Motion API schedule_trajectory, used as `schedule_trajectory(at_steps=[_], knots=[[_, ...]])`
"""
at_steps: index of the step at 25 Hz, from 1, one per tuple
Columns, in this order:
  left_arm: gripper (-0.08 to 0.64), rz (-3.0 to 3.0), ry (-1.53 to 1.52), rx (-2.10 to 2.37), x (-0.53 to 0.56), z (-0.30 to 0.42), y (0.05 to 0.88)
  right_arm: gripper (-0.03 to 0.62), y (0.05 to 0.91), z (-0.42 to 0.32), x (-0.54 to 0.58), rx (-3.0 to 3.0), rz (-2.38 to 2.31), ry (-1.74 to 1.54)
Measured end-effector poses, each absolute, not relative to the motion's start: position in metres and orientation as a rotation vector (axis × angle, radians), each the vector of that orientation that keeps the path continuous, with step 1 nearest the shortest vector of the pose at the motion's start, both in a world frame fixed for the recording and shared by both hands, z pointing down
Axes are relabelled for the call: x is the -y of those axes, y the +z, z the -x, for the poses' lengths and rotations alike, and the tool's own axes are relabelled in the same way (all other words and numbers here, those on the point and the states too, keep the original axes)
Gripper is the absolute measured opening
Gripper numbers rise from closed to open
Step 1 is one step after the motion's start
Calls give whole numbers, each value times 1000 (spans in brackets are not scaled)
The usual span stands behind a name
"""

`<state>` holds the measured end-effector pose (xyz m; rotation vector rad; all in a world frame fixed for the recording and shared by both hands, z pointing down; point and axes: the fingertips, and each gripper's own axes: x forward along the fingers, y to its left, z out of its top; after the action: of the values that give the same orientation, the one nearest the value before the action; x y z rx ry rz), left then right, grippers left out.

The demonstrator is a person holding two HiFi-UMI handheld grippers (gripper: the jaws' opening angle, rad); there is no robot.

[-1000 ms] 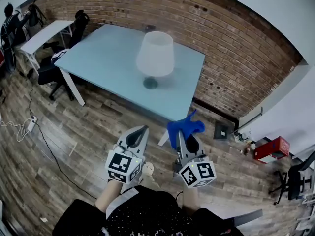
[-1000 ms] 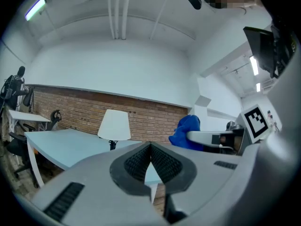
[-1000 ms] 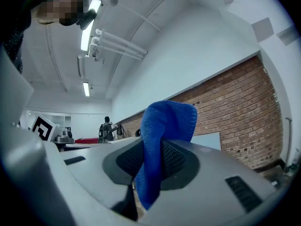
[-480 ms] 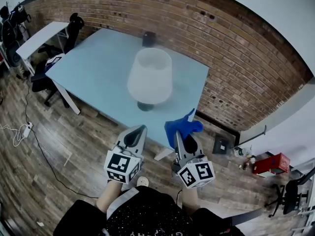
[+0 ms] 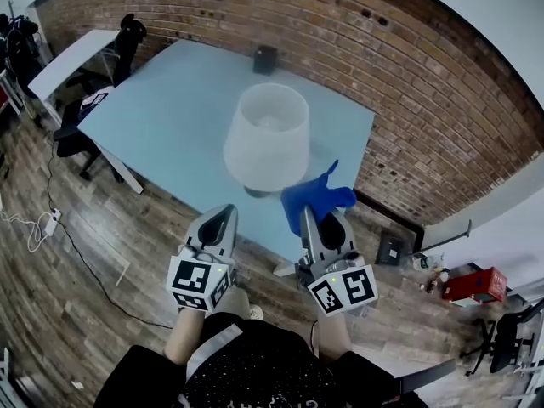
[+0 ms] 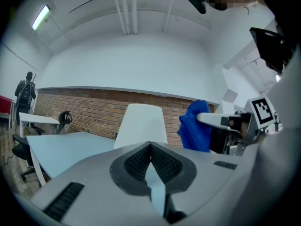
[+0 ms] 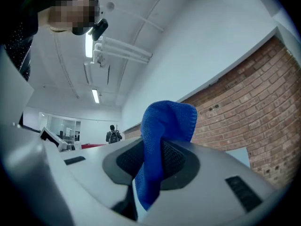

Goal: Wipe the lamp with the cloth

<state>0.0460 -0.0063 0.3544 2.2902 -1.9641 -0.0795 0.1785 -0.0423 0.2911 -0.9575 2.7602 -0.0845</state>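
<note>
Head view looks down on the lamp, which stands on the pale blue surface towards its near right edge, white shade upright. The right gripper has its jaws clenched on a blue cloth, and the bunched end sticks out past the tips, so I judge it is held that way to meet the shade first. The cloth hangs just beside the shade's lower right; the left gripper view shows a gap between them, so wiping looks not yet begun.

The left gripper hovers to the near left of the lamp, jaws pressed together on nothing, perhaps kept free to steady the lamp.

A small dark box sits at the far edge, well apart. A chair stands far left on the floor. Nothing lies between cloth and shade.
</note>
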Motion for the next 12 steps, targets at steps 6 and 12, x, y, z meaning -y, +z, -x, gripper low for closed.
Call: schedule_trajectory(at_steps=[6, 12], knots=[[9, -2310, -56, 1979, 53, -14, 349, 74, 226, -154, 94, -2664, 928, 100], [8, -2308, -45, 1984, 99, 35, 341, 74, 216, -130, 139, -2585, 1060, 133]])
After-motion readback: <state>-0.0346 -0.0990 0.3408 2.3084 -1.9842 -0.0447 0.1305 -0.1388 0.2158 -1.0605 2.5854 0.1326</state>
